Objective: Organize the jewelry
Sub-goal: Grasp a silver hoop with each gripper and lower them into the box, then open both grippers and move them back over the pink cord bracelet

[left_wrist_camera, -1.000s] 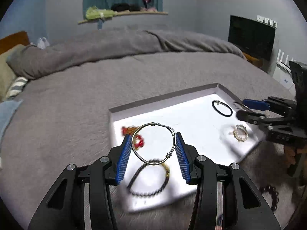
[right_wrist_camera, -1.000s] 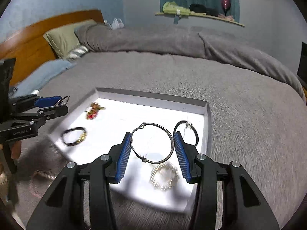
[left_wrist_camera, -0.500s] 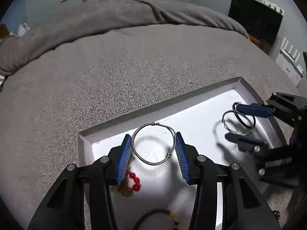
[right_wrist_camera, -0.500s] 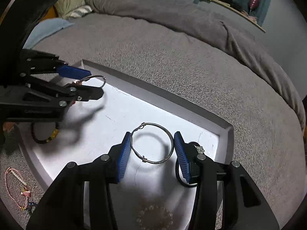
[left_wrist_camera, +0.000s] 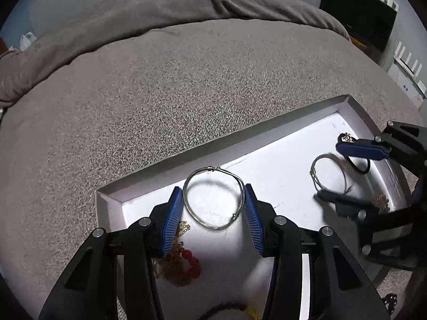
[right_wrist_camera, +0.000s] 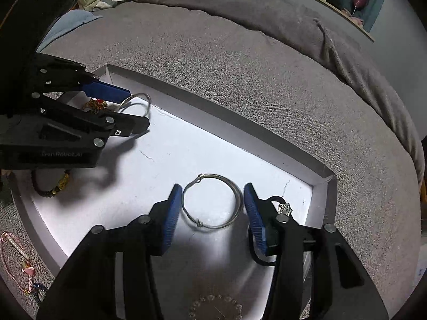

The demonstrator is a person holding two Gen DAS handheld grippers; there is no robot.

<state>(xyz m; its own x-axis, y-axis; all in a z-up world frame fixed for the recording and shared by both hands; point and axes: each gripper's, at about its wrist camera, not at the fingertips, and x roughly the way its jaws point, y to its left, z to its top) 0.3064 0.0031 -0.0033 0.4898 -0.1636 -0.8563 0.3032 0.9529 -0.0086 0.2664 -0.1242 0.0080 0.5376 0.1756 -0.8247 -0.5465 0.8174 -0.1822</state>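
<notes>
While held over the white tray on the grey bedspread, two grippers, each pinching one silver wire bangle: left gripper clamped on the first wire bangle, right gripper clamped on the second wire bangle. Both bangles above the tray floor; contact with it indeterminate. Inside the tray, four further pieces: one gold-and-red beaded piece, one dark bead bracelet, one black cord bracelet, one clear bead bracelet. Outside the tray, one pink cord bracelet.
</notes>
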